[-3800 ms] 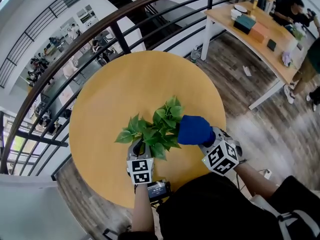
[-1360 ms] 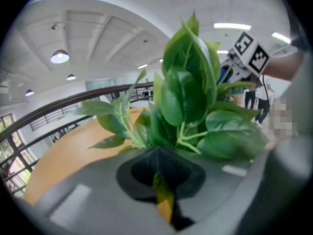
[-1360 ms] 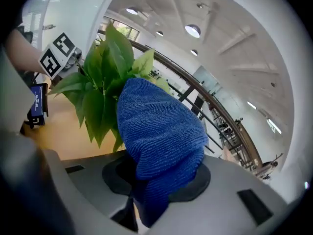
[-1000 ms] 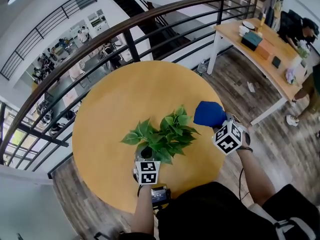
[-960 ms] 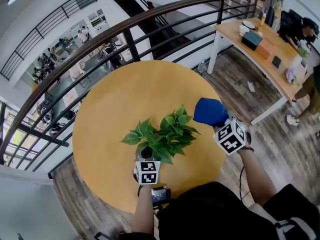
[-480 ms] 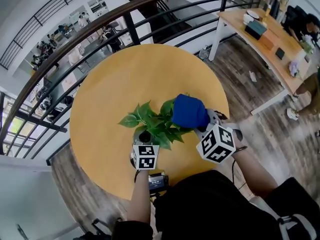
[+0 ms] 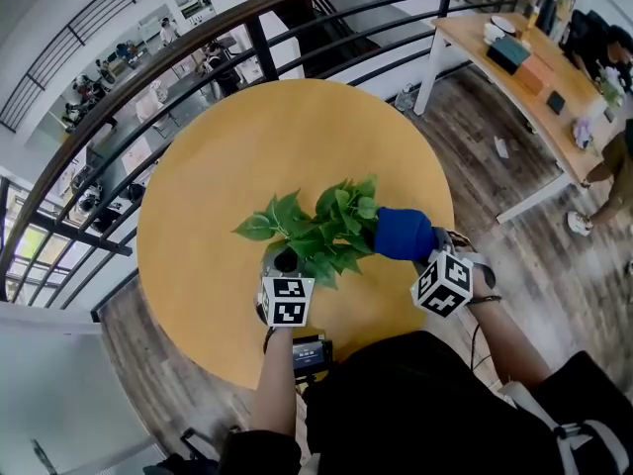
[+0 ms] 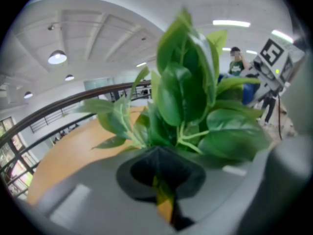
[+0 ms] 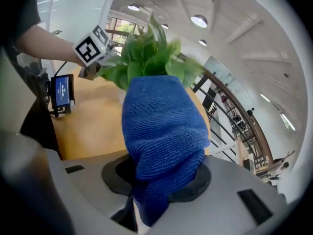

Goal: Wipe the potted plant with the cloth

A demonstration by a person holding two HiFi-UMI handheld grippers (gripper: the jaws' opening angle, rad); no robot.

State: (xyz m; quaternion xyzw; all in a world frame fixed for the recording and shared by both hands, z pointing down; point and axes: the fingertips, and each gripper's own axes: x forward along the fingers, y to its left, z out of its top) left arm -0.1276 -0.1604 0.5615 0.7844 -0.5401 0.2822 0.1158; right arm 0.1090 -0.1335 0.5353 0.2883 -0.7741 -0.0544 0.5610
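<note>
A small potted plant (image 7: 316, 228) with broad green leaves stands near the front of the round yellow table (image 7: 227, 156). My left gripper (image 7: 285, 283) is at its near side, shut on the pot's rim (image 7: 280, 262); in the left gripper view the leaves (image 8: 190, 92) rise straight out of the jaws. My right gripper (image 7: 425, 255) is shut on a bunched blue cloth (image 7: 401, 234). The cloth presses against the plant's right-hand leaves. In the right gripper view the cloth (image 9: 161, 126) fills the middle, with the foliage (image 9: 146, 53) just behind it.
A dark railing (image 7: 198, 47) curves behind the table, with a drop to a lower floor beyond. A long wooden desk (image 7: 524, 77) with boxes stands at the back right, a person beside it. A small lit screen (image 7: 309, 349) sits below my left gripper. The table's front edge is close.
A second ago the cloth hung to the right of the plant. Half a second ago it lay on top of the leaves. Now it has slid down to their right side.
</note>
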